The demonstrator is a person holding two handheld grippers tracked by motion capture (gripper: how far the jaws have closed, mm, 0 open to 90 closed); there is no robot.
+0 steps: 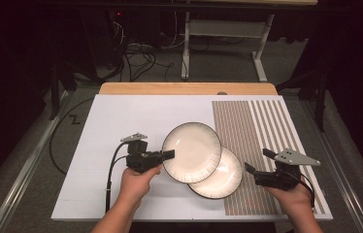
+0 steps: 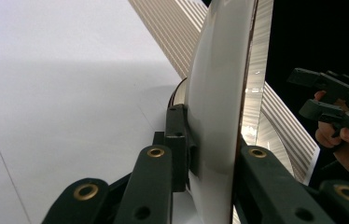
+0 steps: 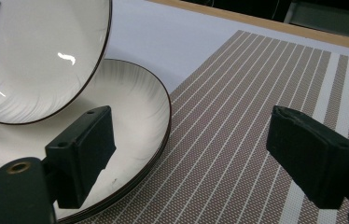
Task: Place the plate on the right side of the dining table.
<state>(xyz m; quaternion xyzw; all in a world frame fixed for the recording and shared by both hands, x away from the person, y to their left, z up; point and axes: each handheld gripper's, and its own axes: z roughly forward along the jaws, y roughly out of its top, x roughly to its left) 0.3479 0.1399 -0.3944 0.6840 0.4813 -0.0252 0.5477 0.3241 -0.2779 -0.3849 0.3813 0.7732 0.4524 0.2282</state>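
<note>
1. My left tongs (image 1: 170,155) are clamped on the left rim of the upper plate (image 1: 192,151), holding it raised.
2. My right tongs (image 1: 257,162) stand open with nothing between them, just right of the lower plate (image 1: 223,178).
3. The lower plate rests on the striped placemat (image 1: 262,126), at the tabletop's (image 1: 121,121) near right.

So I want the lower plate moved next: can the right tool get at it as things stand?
Probably yes. The right tool is open beside the lower plate, whose right rim lies bare on the striped mat; the upper plate in the left tool covers only its left.
</note>
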